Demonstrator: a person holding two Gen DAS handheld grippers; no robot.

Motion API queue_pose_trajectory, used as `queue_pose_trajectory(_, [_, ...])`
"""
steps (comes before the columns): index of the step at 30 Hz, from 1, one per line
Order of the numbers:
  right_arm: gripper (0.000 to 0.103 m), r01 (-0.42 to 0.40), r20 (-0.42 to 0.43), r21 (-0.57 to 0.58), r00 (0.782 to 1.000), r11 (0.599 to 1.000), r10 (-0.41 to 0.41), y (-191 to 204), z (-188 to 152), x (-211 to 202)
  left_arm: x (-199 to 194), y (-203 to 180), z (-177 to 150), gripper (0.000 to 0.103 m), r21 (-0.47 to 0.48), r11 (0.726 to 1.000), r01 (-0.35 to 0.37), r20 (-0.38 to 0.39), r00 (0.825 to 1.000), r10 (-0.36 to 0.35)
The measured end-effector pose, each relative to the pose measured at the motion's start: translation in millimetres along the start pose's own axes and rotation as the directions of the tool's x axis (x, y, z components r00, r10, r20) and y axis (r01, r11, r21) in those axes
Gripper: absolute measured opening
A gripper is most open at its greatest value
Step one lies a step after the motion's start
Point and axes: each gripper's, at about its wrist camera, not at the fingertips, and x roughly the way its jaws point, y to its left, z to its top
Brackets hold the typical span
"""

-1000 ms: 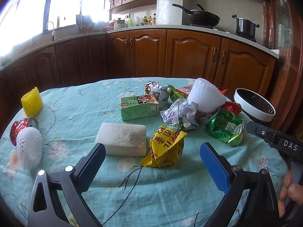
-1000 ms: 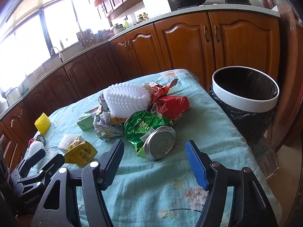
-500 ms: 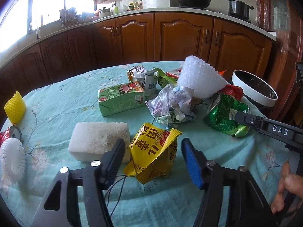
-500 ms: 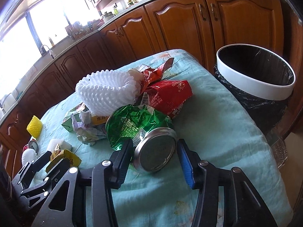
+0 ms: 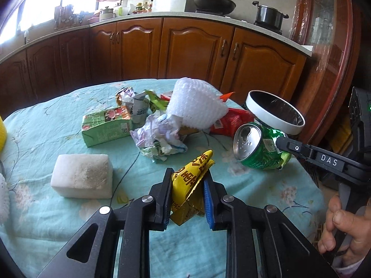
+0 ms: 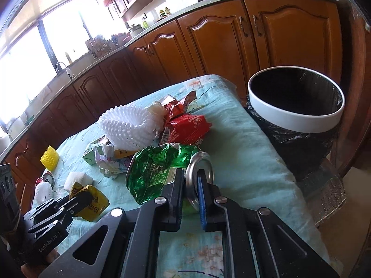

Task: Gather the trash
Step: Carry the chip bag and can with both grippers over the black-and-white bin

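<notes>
The left gripper [image 5: 188, 185] is closing on the yellow snack wrapper [image 5: 188, 192], its pads already pinching the crumpled foil near its upper fold. The wrapper is thin and slick, so the hold could slide off the fold once it is lifted, or the loose lower corner could drag on the cloth. Just to its left on the counter [image 5: 58, 220] sits a white foam block [image 5: 82, 178], close enough to be nudged if the hand swings that way.

The right gripper [image 6: 190, 185] is closing on the rim end of the crushed green can [image 6: 162, 173], one pad inside the silver lip and the other outside it. That is a narrow bite on thin, bent metal: the can hangs off to one side of the pads, so it may pivot or slip out on the way to the bin. Any liquid left inside could spill through the open mouth, though none is visible.

Behind the can lie the red packet [image 6: 187, 127], the white foam net [image 6: 129, 125] and crumpled paper [image 6: 111, 164], touching one another in a pile; the can's crumpled side rests near them and may pull something along. The trash bin [image 6: 294, 120] stands beside the counter edge, so a short throw would drop trash on the floor.
</notes>
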Motion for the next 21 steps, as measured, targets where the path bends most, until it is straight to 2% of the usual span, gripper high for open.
queue_pose_trajectory(12, [0.011,0.036,0.043,0.015,0.998,0.999,-0.037,-38,13,-24,22,-36,26,0.022,0.051,0.995,0.081,-0.010,0.997,-0.081])
queue_pose_trajectory(21, [0.011,0.082,0.099,0.041,0.991,0.996,-0.085,-72,42,-34,57,-62,59,0.022,0.076,0.989,0.126,-0.016,0.992,-0.125])
